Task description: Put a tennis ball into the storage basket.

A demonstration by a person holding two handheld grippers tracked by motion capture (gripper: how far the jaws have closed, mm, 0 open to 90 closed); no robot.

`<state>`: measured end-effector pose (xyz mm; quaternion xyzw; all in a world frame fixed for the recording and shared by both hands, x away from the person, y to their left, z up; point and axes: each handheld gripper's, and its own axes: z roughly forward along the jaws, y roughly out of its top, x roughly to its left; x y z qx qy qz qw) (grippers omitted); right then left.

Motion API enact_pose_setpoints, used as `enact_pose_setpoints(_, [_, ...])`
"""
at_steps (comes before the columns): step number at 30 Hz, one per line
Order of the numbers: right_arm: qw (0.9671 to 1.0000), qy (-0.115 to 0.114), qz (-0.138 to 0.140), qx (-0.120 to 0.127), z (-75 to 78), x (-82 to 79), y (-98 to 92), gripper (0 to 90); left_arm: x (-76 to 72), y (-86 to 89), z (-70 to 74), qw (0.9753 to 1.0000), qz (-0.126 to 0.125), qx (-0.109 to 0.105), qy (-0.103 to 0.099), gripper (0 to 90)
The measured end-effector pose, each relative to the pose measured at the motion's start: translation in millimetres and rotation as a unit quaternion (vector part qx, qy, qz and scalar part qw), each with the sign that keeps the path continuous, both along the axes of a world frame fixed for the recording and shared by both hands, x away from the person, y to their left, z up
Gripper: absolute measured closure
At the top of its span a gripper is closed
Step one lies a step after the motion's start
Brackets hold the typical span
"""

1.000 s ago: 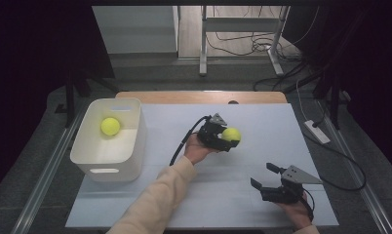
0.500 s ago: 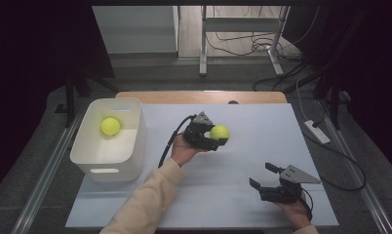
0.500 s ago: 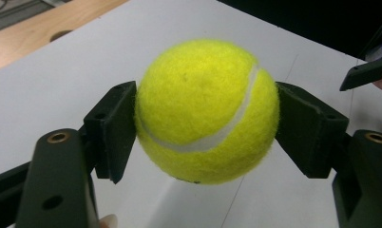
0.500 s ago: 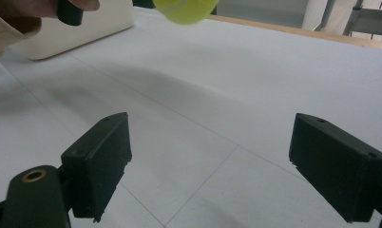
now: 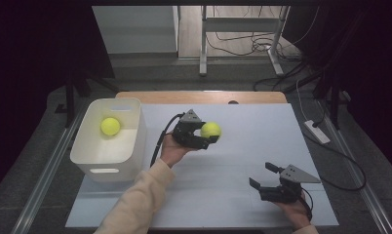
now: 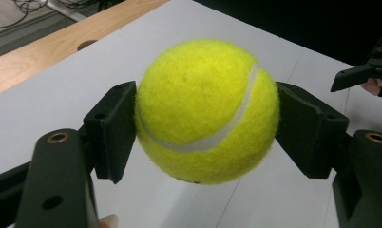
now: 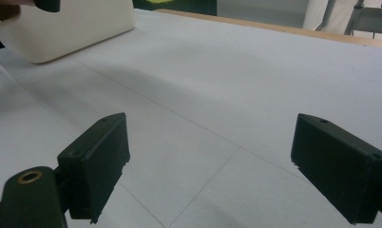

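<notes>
item 1: fuzzy yellow-green tennis ball with a white seam (image 5: 211, 129), pinched between the two black jaws of the left gripper (image 5: 207, 135), raised above the white sheet-covered table (image 5: 243, 146), near its middle and just right of the bin. in the left gripper view the ball (image 6: 207, 111) is pressed by a pad on each side, clear of the surface beneath.

item 2: left gripper, held in the person's left hand (image 5: 170, 150), cream sleeve behind it.

item 3: right gripper (image 5: 262, 178), black with a grey three-cornered plate, low at the table's near right, well apart from the ball. jaws spread wide, nothing between them; in the right gripper view they frame bare white sheet.

item 4: white rectangular plastic bin (image 5: 130, 146) at the table's left, holding a second yellow-green tennis ball (image 5: 110, 126).
</notes>
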<state>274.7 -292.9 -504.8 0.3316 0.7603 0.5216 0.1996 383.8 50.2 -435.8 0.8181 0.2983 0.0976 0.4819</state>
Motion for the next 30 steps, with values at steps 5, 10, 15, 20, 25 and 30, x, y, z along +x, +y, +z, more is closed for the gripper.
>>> enact_pose_setpoints(5, [1.0000, 0.002, 0.001, 0.001, 0.2, 0.1, -0.1, 11.5, -2.2, 7.7, 4.1, 1.0000, 0.006, -0.003, -0.001, 27.8])
enact_pose_setpoints(10, [1.0000, 0.002, 0.003, -0.001, -0.4, 0.1, 0.7, 11.5, -4.0, 13.8, 6.7, 0.9999, 0.011, -0.001, -0.004, 27.8])
enact_pose_setpoints(15, [1.0000, 0.002, 0.003, -0.002, -0.6, 0.1, 0.6, 11.5, -5.2, 19.8, 9.3, 0.9998, 0.016, -0.003, -0.007, 27.8])
enact_pose_setpoints(20, [1.0000, 0.004, 0.004, -0.001, -1.1, 0.6, 0.8, 11.5, -7.1, 26.8, 11.9, 0.9997, 0.022, -0.006, -0.012, 27.8])
enact_pose_setpoints(25, [1.0000, 0.003, 0.004, -0.004, -1.1, 0.4, 1.1, 11.5, -11.2, 35.8, 16.2, 0.9993, 0.031, -0.011, -0.017, 27.8])
enact_pose_setpoints(30, [1.0000, 0.003, 0.005, -0.004, -0.9, 0.2, 1.0, 11.5, -14.3, 41.4, 20.5, 0.9992, 0.032, -0.011, -0.021, 27.8])
